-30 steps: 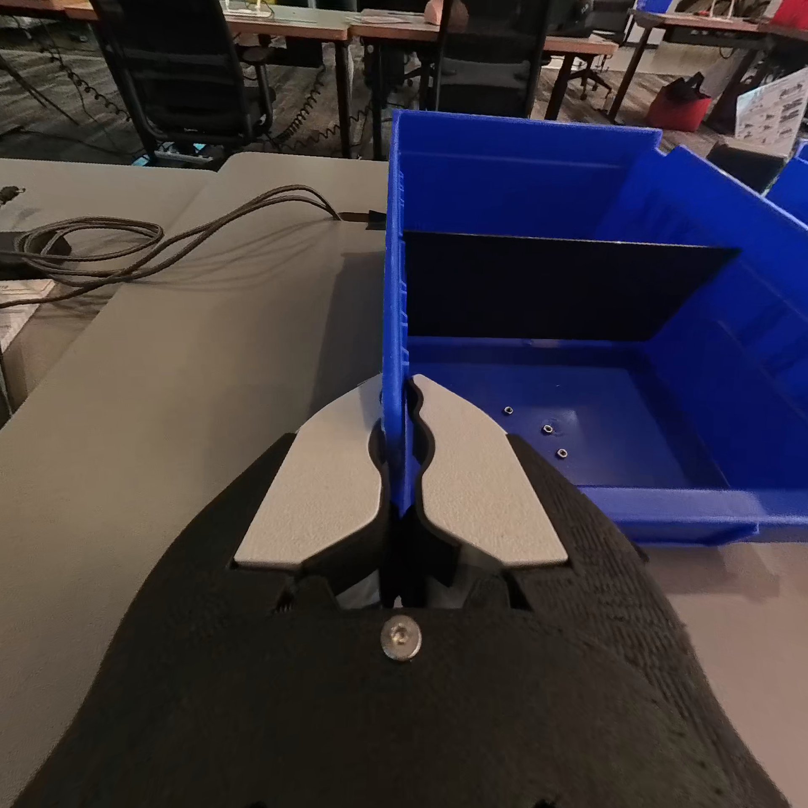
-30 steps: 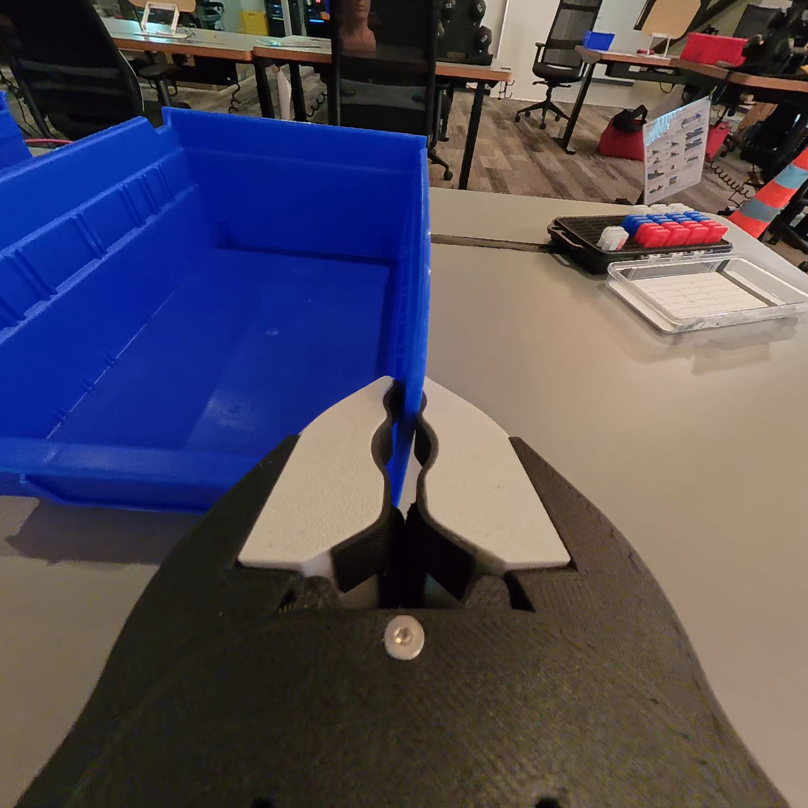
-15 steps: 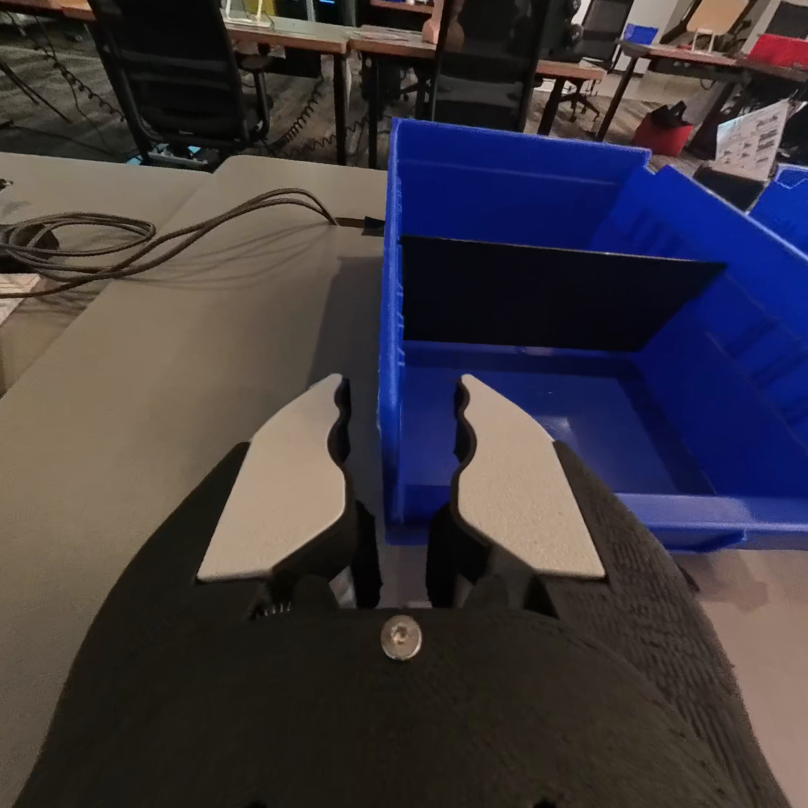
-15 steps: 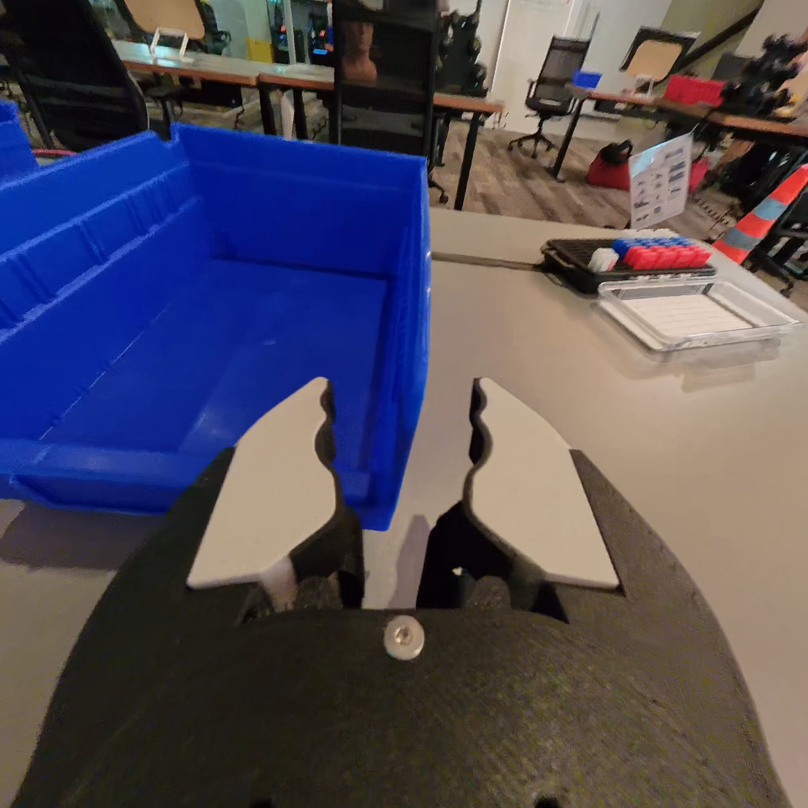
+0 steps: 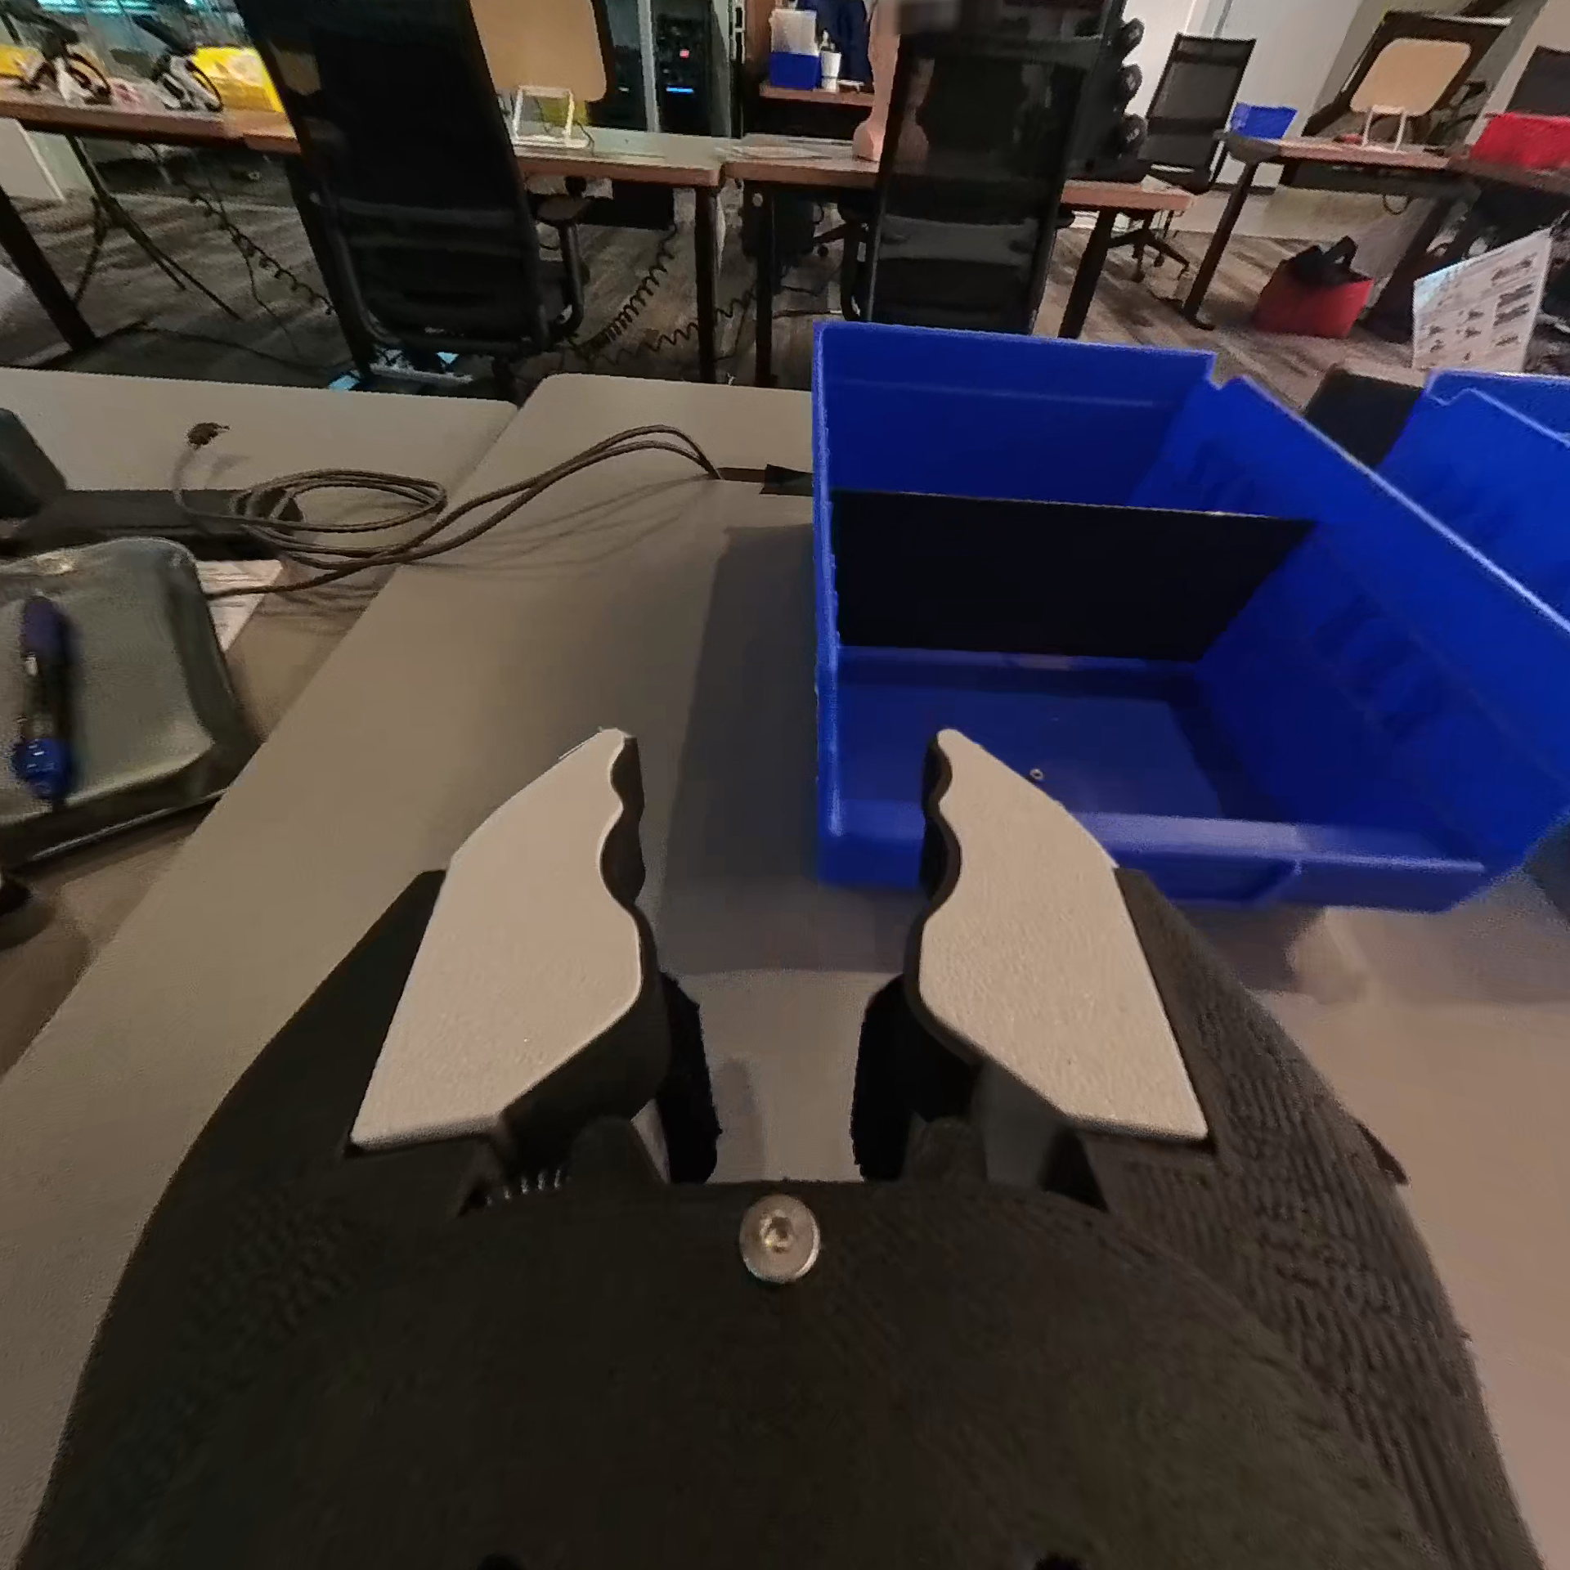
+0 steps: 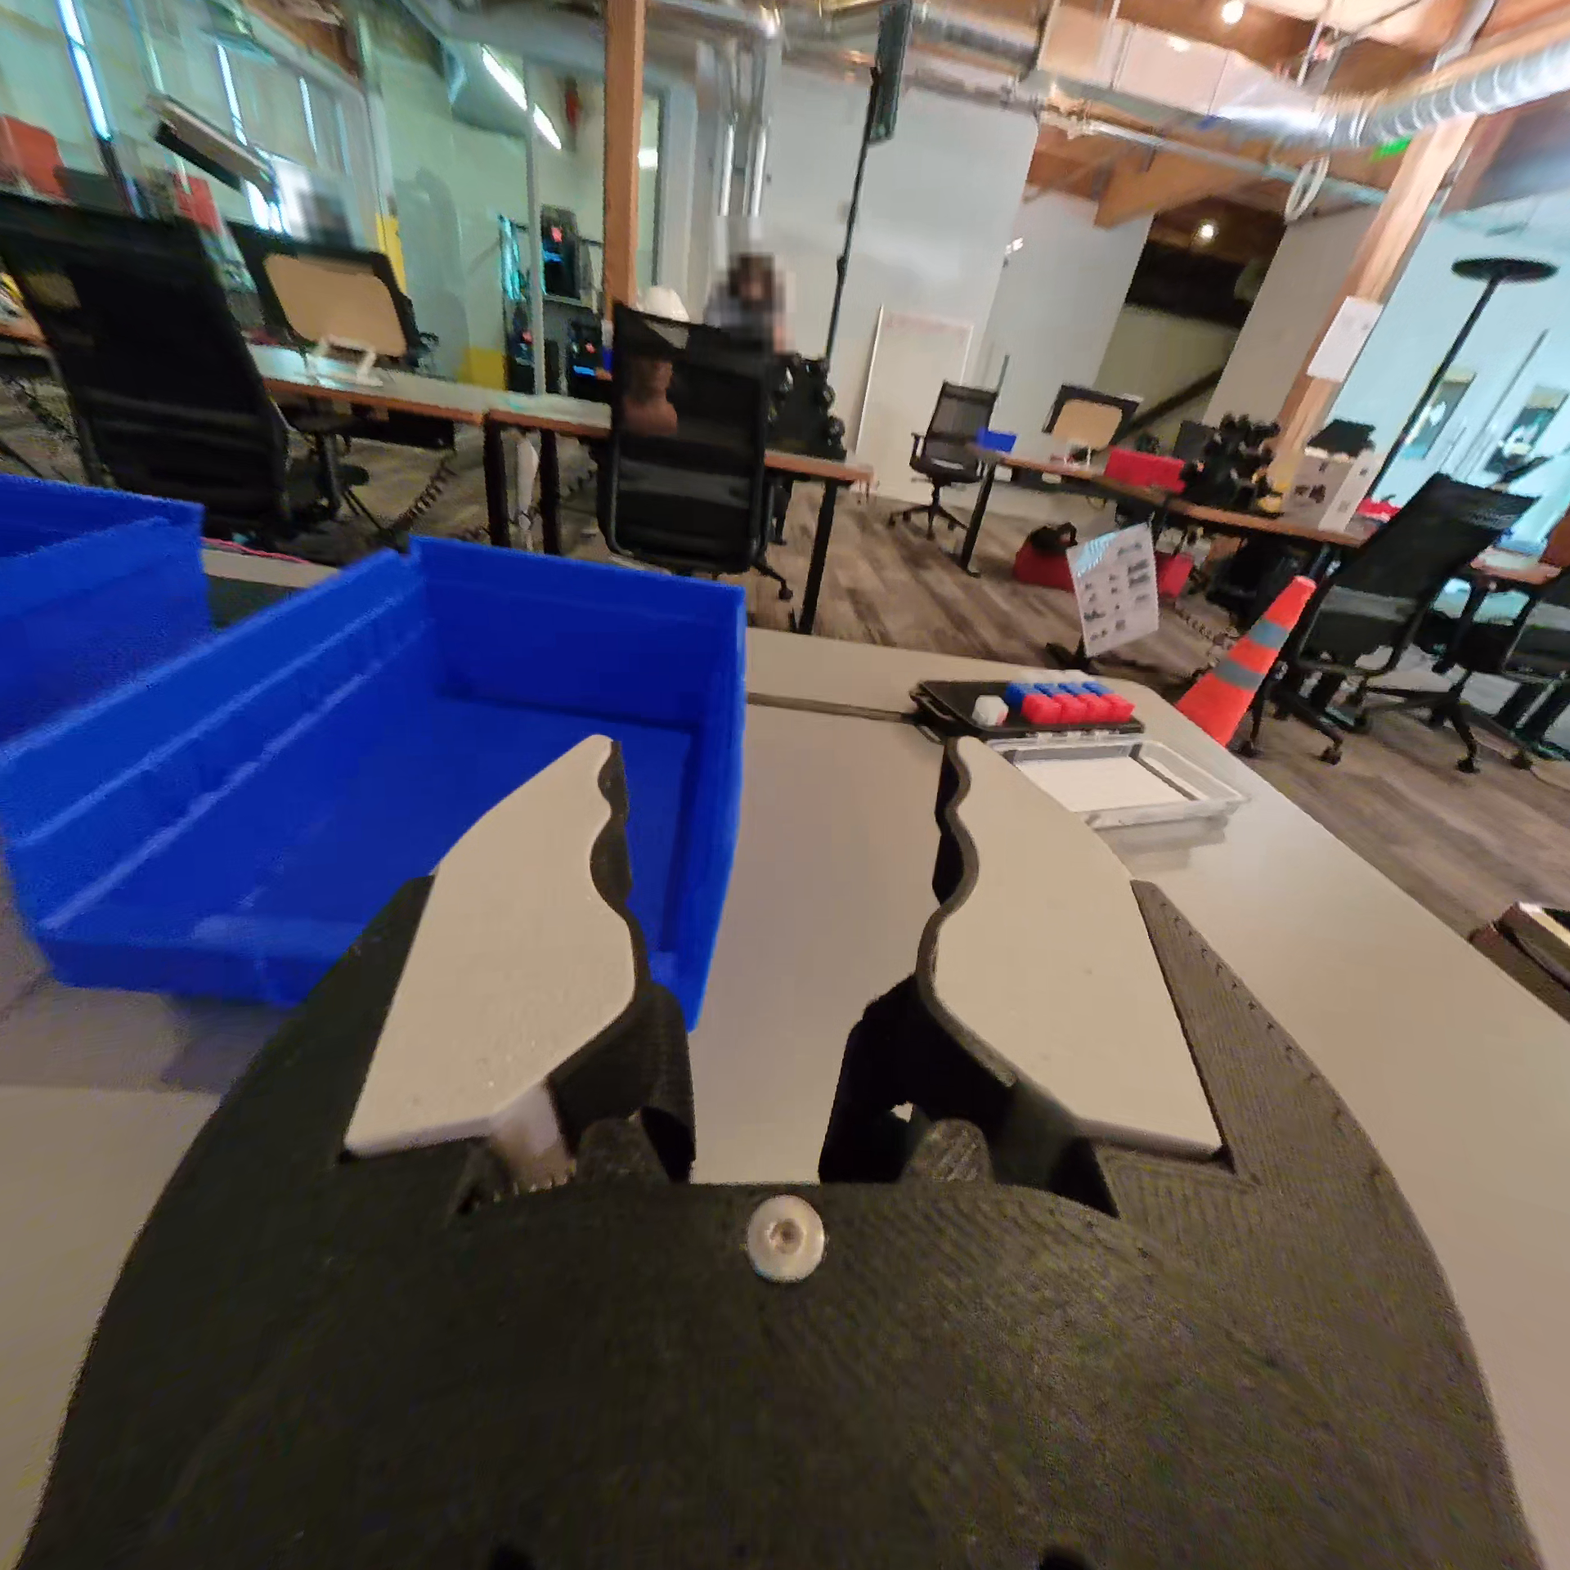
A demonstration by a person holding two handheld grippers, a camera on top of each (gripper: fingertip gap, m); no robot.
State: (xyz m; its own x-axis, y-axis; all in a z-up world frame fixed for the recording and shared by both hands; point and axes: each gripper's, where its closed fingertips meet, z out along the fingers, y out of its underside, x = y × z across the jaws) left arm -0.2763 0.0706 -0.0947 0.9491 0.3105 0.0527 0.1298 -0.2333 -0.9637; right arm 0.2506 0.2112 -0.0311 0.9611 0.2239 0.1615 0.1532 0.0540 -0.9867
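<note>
A blue plastic bin with a black divider stands on the grey table; a small nut lies on its floor. My left gripper is open and empty, drawn back off the bin's near left corner. In the right wrist view another blue bin stands at the left. My right gripper is open and empty, raised and drawn back from that bin's right wall.
Dark cables and a grey tray with a pen lie left. A black tray of red and blue blocks and a clear lidded case sit at the far right. Another blue bin stands behind. Chairs, desks and an orange cone stand beyond. The tips of one gripper are about 55 centimeters away from the tips of the other.
Both grippers were shut on the bin walls a second ago. They opened, let go, and have pulled back and up away from the bins.
</note>
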